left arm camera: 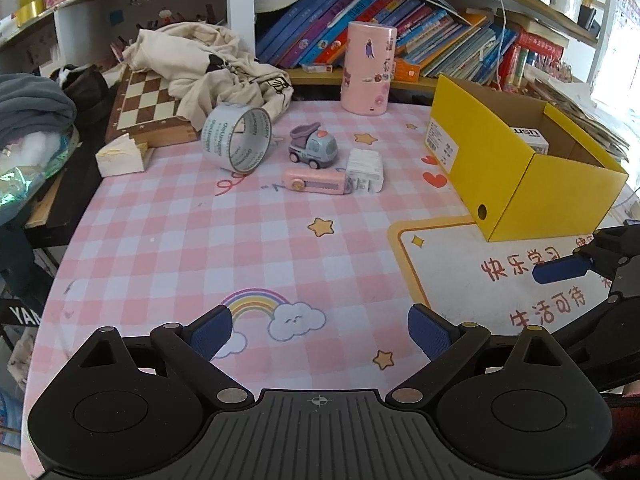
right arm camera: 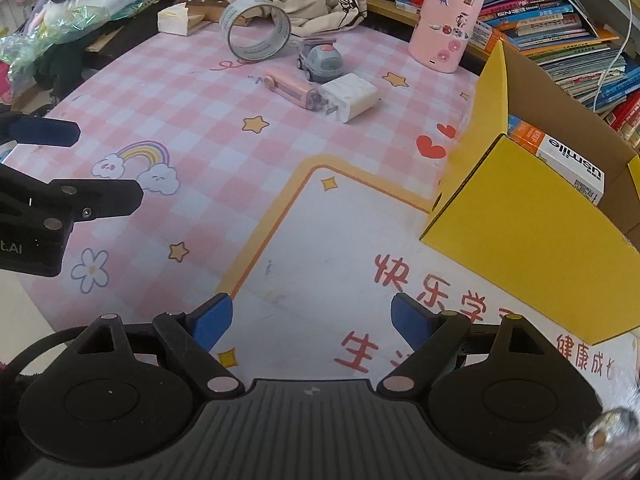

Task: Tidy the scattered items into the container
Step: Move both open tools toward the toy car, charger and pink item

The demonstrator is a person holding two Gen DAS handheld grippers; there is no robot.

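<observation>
1. Left gripper (left arm camera: 320,334) fingers spread wide, pinching nothing, low over the pink bench (left arm camera: 168,240).
2. Right gripper (right arm camera: 312,322) fingers spread wide too, empty.
3. Tape roll (left arm camera: 237,138), toy truck (left arm camera: 313,147), pink cutter (left arm camera: 314,181) and white plug (left arm camera: 365,170) close together on the bench.
4. Yellow box (left arm camera: 516,160) to their right, apart.

The white carton (right arm camera: 576,168) inside the yellow box (right arm camera: 532,240), ahead and right of the right tongs, reads "usmile". The desk mat (right arm camera: 320,240) carries red Chinese characters just beyond those tongs: "快乐学习" and "生活可待". The tape roll (left arm camera: 236,138), far ahead of the left tongs, bears repeated grey lettering too small to read.
</observation>
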